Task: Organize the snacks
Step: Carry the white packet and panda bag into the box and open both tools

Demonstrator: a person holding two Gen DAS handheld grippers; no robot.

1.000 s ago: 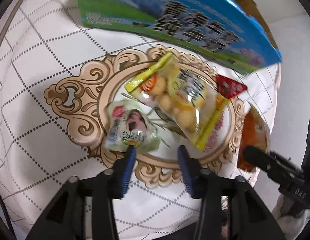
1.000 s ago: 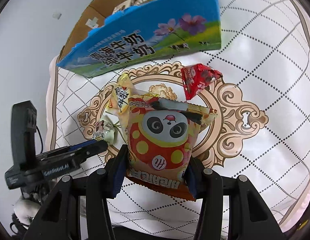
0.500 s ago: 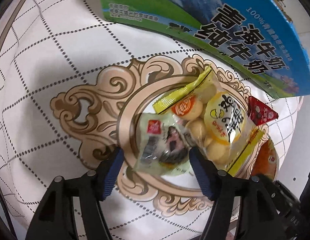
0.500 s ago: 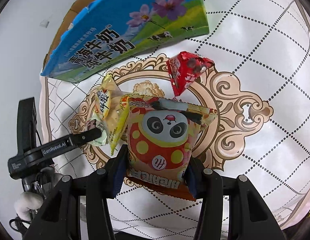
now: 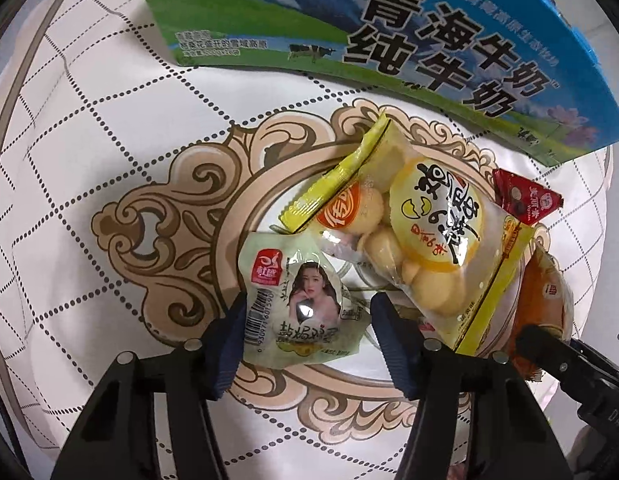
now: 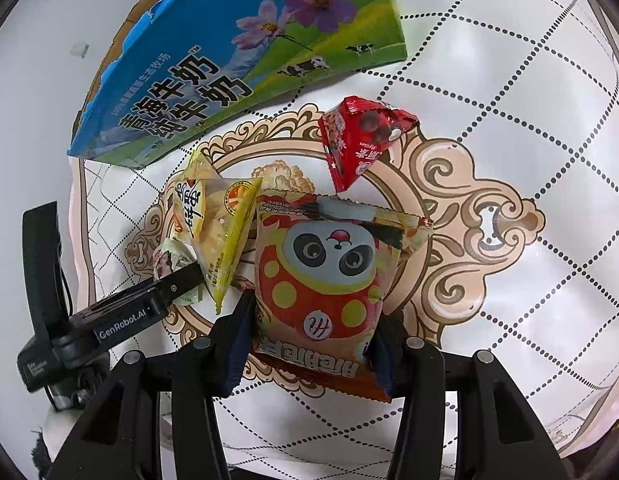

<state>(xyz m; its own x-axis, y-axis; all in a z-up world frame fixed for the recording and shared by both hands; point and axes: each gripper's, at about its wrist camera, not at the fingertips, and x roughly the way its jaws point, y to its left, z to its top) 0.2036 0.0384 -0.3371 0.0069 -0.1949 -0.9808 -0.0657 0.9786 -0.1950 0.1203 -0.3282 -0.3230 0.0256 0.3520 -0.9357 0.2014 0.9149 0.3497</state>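
A pale green snack packet (image 5: 297, 304) lies on the cloth's ornate medallion, between the jaws of my left gripper (image 5: 307, 320). Those jaws are closing: the left pad meets the packet's edge, the right pad stands a sliver off it. Beside it lies a yellow packet of round snacks (image 5: 421, 248), and past that a red triangular packet (image 5: 525, 200). My right gripper (image 6: 309, 336) is shut on the lower part of an orange panda snack bag (image 6: 321, 268), held just above the cloth. In the right wrist view the left gripper's fingers (image 6: 181, 280) reach in from the left.
A blue and green milk carton box (image 5: 389, 40) with an open top stands at the far side of the white dotted-grid tablecloth (image 5: 109, 120). The table's edge and pale floor show beyond the box in the right wrist view.
My left gripper moved forward and down over the pale green packet, opened wide around it, then narrowed. The right gripper kept its hold on the panda bag and sank a little.
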